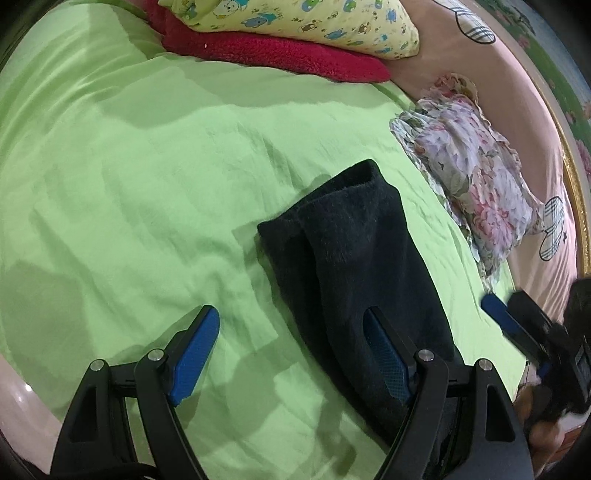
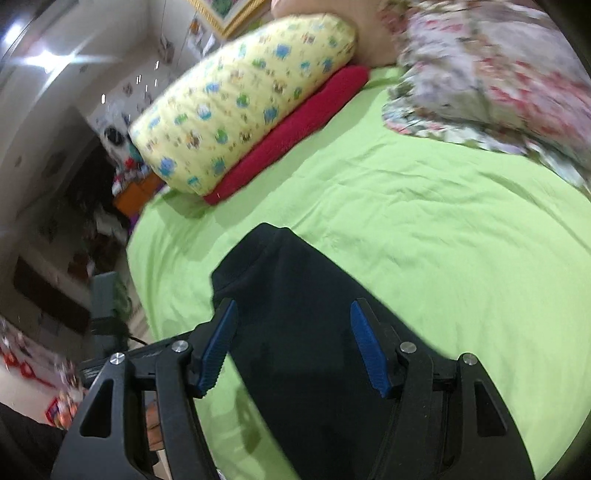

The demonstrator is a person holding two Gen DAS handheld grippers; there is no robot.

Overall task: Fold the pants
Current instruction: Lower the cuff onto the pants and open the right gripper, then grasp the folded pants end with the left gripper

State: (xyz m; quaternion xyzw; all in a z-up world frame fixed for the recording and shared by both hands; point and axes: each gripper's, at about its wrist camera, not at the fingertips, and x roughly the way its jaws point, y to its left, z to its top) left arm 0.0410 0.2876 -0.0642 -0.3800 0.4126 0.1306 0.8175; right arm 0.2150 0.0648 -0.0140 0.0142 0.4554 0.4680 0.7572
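Dark navy pants (image 1: 351,251) lie folded lengthwise on the green bedsheet (image 1: 147,166), with the leg ends pointing away from me. My left gripper (image 1: 291,354) is open above the sheet; its right finger hovers over the pants' near part, its left finger over bare sheet. In the right wrist view the pants (image 2: 295,302) run under my right gripper (image 2: 291,347), which is open with its fingers spread over the dark cloth. The right gripper also shows at the right edge of the left wrist view (image 1: 517,325). Neither gripper holds cloth.
A yellow patterned pillow (image 1: 295,22) on a red cushion (image 1: 277,55) lies at the far end of the bed. A floral pillow (image 1: 476,173) lies right of the pants on a pink sheet (image 1: 532,122). The bed's left edge (image 2: 140,258) drops to a cluttered room.
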